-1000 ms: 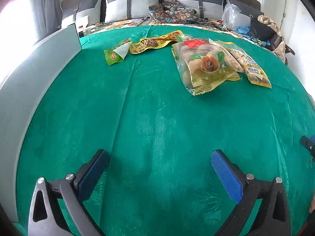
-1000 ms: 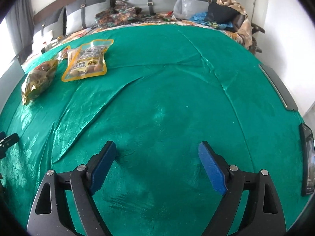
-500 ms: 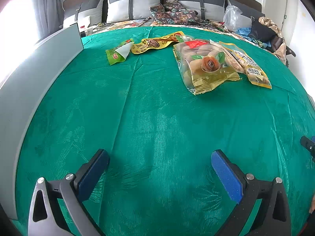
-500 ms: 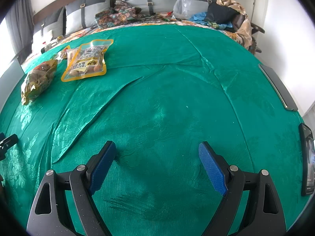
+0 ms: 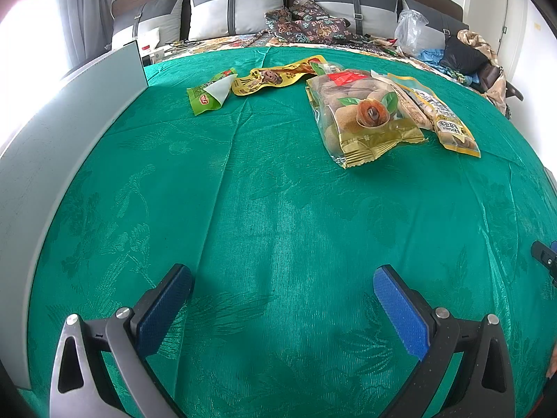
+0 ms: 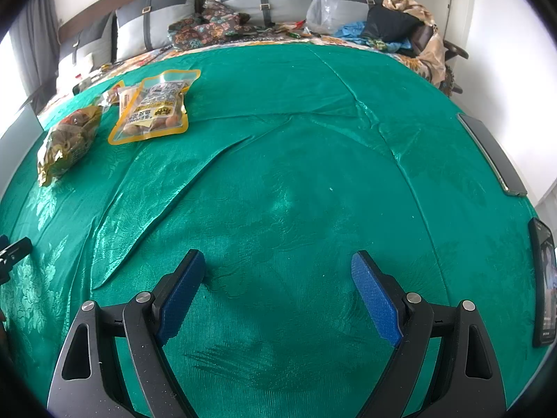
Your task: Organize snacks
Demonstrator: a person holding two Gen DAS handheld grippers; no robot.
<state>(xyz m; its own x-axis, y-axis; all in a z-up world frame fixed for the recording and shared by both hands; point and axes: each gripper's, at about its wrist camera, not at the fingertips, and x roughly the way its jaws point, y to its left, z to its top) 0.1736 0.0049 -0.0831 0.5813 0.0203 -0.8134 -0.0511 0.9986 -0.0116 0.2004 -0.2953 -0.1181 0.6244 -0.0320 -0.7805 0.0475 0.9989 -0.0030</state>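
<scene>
Several snack packs lie at the far side of a green cloth (image 5: 278,209). In the left wrist view a small green pack (image 5: 209,95) and a flat yellow pack (image 5: 275,76) lie far left, a clear gold-edged bag of round brown snacks (image 5: 362,115) sits right of centre, and a yellow-rimmed pouch (image 5: 442,118) lies beside it. The right wrist view shows that pouch (image 6: 153,108) and the gold bag (image 6: 68,139) at far left. My left gripper (image 5: 282,278) and right gripper (image 6: 276,264) both hover open over bare cloth, well short of the packs.
A grey panel (image 5: 59,146) runs along the cloth's left edge. A dark flat strip (image 6: 491,153) and a phone (image 6: 544,285) lie at the right edge. Pillows (image 5: 236,10), patterned fabric, a plastic bag and clothes crowd the far side. A long crease (image 6: 167,202) crosses the cloth.
</scene>
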